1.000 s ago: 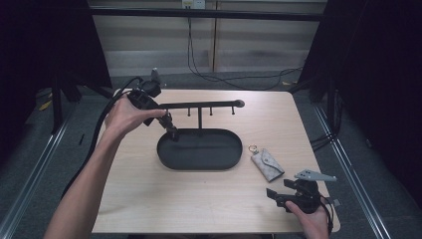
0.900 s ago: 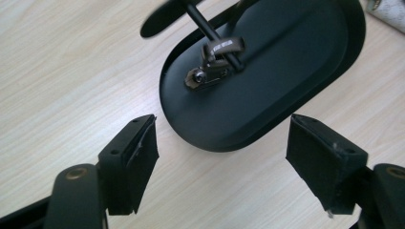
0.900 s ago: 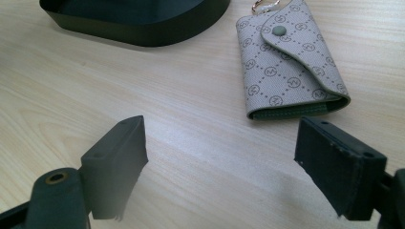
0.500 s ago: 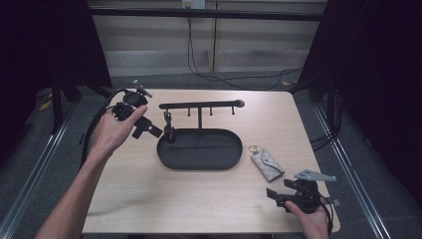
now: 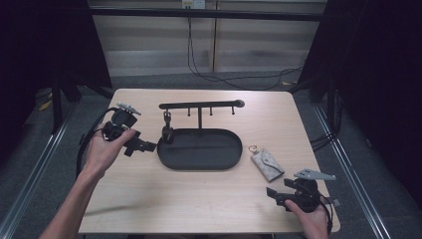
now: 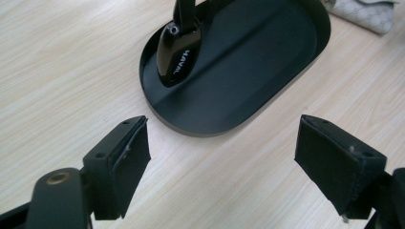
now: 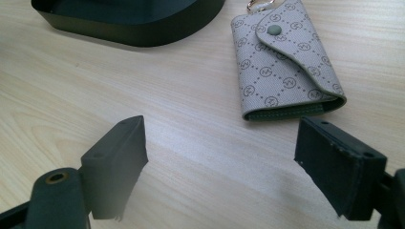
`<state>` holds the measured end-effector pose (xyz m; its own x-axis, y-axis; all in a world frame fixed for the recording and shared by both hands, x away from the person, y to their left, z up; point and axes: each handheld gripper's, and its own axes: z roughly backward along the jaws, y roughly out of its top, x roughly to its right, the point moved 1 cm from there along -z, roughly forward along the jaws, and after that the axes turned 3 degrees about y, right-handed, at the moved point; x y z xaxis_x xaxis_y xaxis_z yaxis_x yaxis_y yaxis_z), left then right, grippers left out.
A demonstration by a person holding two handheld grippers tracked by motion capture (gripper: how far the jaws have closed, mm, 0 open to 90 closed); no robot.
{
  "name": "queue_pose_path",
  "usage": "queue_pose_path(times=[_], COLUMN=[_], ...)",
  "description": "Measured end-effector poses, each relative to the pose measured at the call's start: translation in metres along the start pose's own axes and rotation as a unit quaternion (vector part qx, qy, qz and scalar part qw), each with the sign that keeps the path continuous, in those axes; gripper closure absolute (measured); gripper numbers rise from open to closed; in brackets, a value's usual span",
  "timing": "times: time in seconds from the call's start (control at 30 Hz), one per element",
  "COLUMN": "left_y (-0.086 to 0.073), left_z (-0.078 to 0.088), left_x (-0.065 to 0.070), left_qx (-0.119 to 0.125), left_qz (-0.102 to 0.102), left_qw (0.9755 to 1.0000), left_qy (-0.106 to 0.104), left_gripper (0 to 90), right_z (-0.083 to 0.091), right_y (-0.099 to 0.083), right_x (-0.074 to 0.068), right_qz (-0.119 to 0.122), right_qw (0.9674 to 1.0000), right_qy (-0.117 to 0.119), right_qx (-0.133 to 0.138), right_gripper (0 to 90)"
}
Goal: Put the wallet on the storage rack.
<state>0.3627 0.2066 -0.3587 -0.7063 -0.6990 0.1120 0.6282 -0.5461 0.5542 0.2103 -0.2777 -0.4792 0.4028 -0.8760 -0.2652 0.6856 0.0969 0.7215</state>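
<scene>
A black key fob point(image 5: 167, 133) point(image 6: 177, 59) hangs by its strap from the left hook of a black rack point(image 5: 199, 105), and its lower end reaches into the black oval tray point(image 5: 214, 149) point(image 6: 248, 71). My left gripper point(image 5: 146, 147) point(image 6: 222, 157) sits just left of the tray and points at it. Its jaws have just been opening and stand wide with nothing between them. A grey patterned key pouch point(image 5: 267, 163) point(image 7: 286, 67) lies flat to the right of the tray. My right gripper point(image 5: 273, 195) point(image 7: 222, 162) rests near the front right corner, open and empty, short of the pouch.
The rack's bar carries further bare hooks to the right of the fob. A cable trails from the left gripper off the table's left edge point(image 5: 94, 144). Bare wood lies in front of the tray point(image 5: 199, 199). The tray's rim point(image 7: 129, 24) shows in the right gripper view.
My left gripper has drawn back from the rack's left hook, leftward and down towards the table, leaving the fob hanging. The right gripper has not moved.
</scene>
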Motion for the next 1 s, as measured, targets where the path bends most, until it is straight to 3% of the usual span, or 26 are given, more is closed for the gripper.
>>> queue_pose_path(times=[0.13,0.23,0.5,0.7,0.73,0.77,0.93,1.0], left_y=[-0.012,-0.029,-0.063,-0.086,-0.094,-0.098,-0.115,-0.122], left_z=[-0.003,-0.006,-0.003,0.003,0.003,0.004,0.001,0.0], left_x=[0.003,0.009,0.015,0.017,0.02,0.023,0.031,0.033], left_qx=[0.016,0.025,0.054,0.09,0.101,0.106,0.104,0.116], left_qz=[0.005,0.005,0.024,0.04,0.055,0.054,0.052,0.062], left_qw=[0.9998,0.9996,0.9981,0.995,0.9933,0.9928,0.9929,0.9911], left_qy=[-0.007,0.006,0.018,0.017,0.009,0.01,0.023,0.016], left_gripper=[18.9,18.6,20.1,19.9,20.1,20.6,20.9,20.9], right_z=[0.0,0.0,0.001,0.0,0.0,0.0,0.0,0.0], right_y=[0.0,0.0,0.0,0.001,0.001,0.001,0.002,0.002], right_x=[-0.001,-0.001,-0.001,0.0,0.0,0.001,0.001,0.001], right_qz=[0.002,0.002,0.003,0.0,-0.001,-0.001,-0.002,-0.003], right_qw=[1.0,1.0,1.0,1.0,1.0,1.0,1.0,1.0], right_qy=[0.0,0.0,0.001,0.001,0.001,0.001,0.006,0.006], right_qx=[0.001,0.0,0.001,0.002,0.001,0.001,0.0,0.001], right_gripper=[17.7,17.7,17.7,17.7,17.7,17.7,17.5,17.3])
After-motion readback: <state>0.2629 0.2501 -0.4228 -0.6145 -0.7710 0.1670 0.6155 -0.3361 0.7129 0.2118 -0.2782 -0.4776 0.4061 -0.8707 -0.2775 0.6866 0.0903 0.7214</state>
